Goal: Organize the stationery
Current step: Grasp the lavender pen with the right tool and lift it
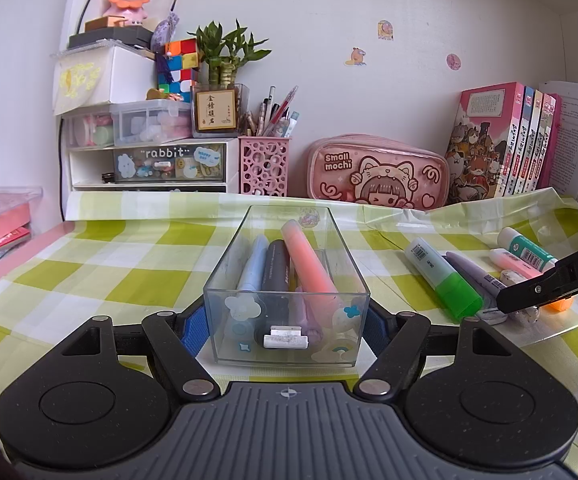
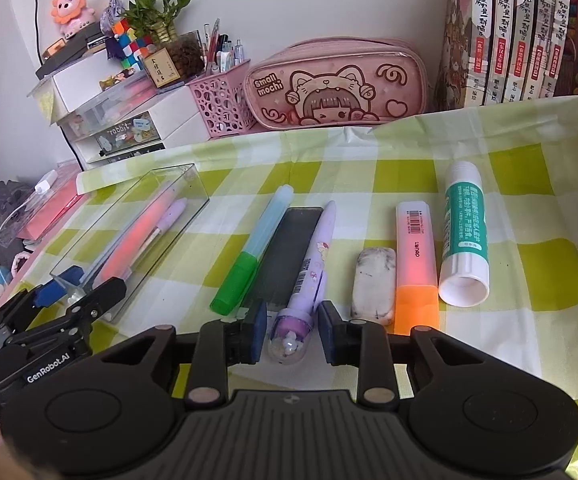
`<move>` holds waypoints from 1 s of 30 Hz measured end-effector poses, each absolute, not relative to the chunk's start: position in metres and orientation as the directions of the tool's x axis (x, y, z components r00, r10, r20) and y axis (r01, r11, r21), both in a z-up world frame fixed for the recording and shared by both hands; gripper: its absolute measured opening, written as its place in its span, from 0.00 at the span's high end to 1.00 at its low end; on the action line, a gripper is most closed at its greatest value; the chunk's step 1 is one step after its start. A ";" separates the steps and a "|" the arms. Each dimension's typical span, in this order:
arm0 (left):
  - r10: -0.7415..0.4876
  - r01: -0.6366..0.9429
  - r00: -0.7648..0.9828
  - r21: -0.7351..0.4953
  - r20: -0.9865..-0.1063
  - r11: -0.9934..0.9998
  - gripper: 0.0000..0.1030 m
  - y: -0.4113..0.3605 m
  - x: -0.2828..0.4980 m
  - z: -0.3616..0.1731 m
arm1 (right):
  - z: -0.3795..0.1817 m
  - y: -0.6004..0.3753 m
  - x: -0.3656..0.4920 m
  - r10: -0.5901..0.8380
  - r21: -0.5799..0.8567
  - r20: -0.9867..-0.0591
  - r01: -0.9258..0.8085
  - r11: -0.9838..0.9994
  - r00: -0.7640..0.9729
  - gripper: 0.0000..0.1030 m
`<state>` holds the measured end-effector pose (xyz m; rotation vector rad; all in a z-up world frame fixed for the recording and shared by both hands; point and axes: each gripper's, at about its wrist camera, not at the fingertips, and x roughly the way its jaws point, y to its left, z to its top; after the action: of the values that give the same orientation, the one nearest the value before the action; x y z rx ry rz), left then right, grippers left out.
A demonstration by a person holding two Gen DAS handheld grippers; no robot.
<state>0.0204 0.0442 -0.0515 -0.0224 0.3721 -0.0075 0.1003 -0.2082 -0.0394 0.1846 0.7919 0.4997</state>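
I am viewing the green checked tablecloth (image 2: 409, 152) covering the desk. On it, my left gripper (image 1: 287, 326) is clamping the near end of the clear organizer box (image 1: 225, 268), its blue pads pressing both side walls; markers are lying inside. My right gripper (image 2: 293, 334) is resting with fingers spread narrowly, straddling the cap end of the purple pen (image 2: 309, 272) without touching it. Beside the pen, an eraser (image 2: 373, 280) is lying flat.

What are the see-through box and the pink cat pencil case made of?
The box looks like hard clear plastic, maybe acrylic: you see the pens through its shiny, straight walls. The pencil case looks like soft glossy vinyl over pink fabric: it shines, bulges and has stitched edges. The fabric is a guess.
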 end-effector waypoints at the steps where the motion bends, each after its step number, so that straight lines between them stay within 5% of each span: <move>1: -0.012 0.003 0.932 -0.024 -0.363 1.000 0.29 0.044 0.020 -0.051 | -0.039 -0.207 0.101 0.493 0.340 -0.635 -0.357 0.870 0.595 0.70; 20: -0.011 0.003 0.932 -0.023 -0.363 1.000 0.29 0.044 0.020 -0.052 | -0.045 -0.218 0.153 0.548 0.575 -0.608 -0.158 0.803 0.574 0.68; 30: -0.011 0.003 0.932 -0.023 -0.363 1.000 0.29 0.044 0.020 -0.052 | -0.044 -0.213 0.176 0.515 0.582 -0.629 -0.087 0.809 0.583 0.68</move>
<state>0.0203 0.0439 -0.0517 -0.0225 0.3715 -0.0073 0.1765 -0.2134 -0.0440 0.5347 0.8865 0.3713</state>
